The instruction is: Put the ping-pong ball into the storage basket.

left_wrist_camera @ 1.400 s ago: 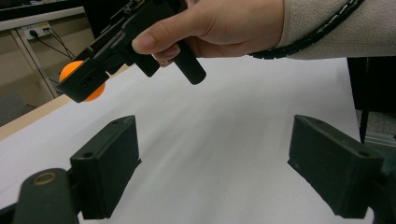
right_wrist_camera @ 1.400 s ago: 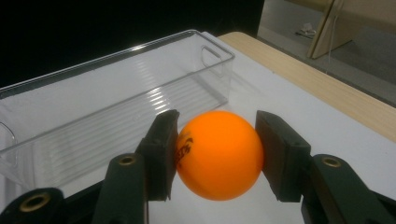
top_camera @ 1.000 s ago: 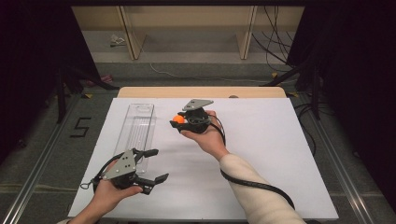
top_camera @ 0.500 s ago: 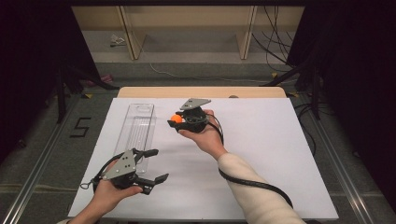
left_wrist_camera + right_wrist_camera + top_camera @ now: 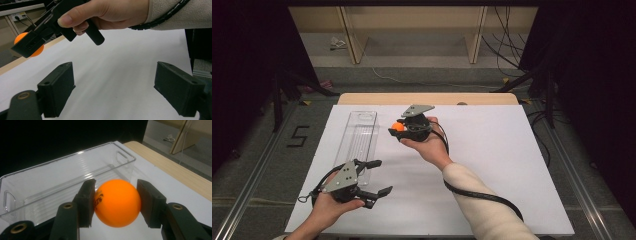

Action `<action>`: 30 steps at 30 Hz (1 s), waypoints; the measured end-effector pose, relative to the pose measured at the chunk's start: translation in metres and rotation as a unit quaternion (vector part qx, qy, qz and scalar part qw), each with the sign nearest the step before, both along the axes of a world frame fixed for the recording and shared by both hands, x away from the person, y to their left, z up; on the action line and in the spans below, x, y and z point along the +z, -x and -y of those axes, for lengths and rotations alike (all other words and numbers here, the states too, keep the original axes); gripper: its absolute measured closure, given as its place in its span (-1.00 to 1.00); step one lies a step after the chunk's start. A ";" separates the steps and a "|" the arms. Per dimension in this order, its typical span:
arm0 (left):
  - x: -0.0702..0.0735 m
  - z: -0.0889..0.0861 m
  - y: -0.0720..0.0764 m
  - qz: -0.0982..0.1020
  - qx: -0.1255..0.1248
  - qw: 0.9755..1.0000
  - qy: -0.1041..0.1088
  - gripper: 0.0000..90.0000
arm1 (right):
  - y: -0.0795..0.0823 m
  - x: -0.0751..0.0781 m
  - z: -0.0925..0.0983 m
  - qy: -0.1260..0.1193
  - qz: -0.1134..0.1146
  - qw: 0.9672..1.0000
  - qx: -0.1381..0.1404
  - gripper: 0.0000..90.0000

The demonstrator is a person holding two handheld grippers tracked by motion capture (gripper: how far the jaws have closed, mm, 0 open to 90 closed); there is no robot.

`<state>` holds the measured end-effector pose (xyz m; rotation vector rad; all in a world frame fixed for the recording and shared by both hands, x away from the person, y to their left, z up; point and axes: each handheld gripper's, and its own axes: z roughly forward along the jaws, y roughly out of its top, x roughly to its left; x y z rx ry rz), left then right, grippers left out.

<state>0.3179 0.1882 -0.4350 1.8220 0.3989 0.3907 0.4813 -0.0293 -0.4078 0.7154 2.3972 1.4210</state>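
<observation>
Landmark: the long clear plastic bin (image 5: 360, 136) with ribbed floor and cut-out handles, lying on the white table sheet (image 5: 492, 165).
Ball: a small orange table-tennis ball (image 5: 117, 202) with dark print on its side; it is in the air, just beside the right long edge of the bin, not inside it.
Right gripper: the black right gripper (image 5: 398, 128) is closed on the ball, one pad pressing each side; it points toward the bin and is held above the sheet.
Left gripper: the black left gripper (image 5: 377, 176) with a grey plate on top is at the near end of the bin, just beside it; the jaws stand wide apart and nothing is between them.
Bin content: nothing is seen inside it.
Right hand: the hand (image 5: 107, 12) in a cream sleeve carries the right gripper, on the right of the bin.
</observation>
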 end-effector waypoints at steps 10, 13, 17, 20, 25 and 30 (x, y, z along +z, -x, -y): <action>0.000 0.000 0.000 0.000 -0.001 1.000 -0.001 -0.65 | -0.001 0.003 -0.008 0.001 0.001 1.000 0.007 0.14; 0.000 0.000 0.000 0.000 -0.001 1.000 -0.002 -0.65 | -0.002 0.005 -0.011 0.002 0.001 1.000 0.008 0.14; 0.000 0.000 0.000 0.002 0.000 1.000 -0.003 -0.65 | -0.002 0.006 -0.015 0.000 0.002 1.000 0.011 0.14; 0.000 0.000 0.000 0.003 0.000 1.000 -0.003 -0.65 | -0.003 0.007 -0.019 0.002 0.001 1.000 0.014 0.14; 0.000 0.000 0.000 0.002 0.000 1.000 -0.003 -0.65 | -0.005 0.007 -0.023 0.002 0.000 1.000 0.017 0.14; -0.001 0.000 0.000 0.001 0.000 1.000 -0.003 -0.65 | -0.006 0.007 -0.027 0.005 -0.001 1.000 0.021 0.14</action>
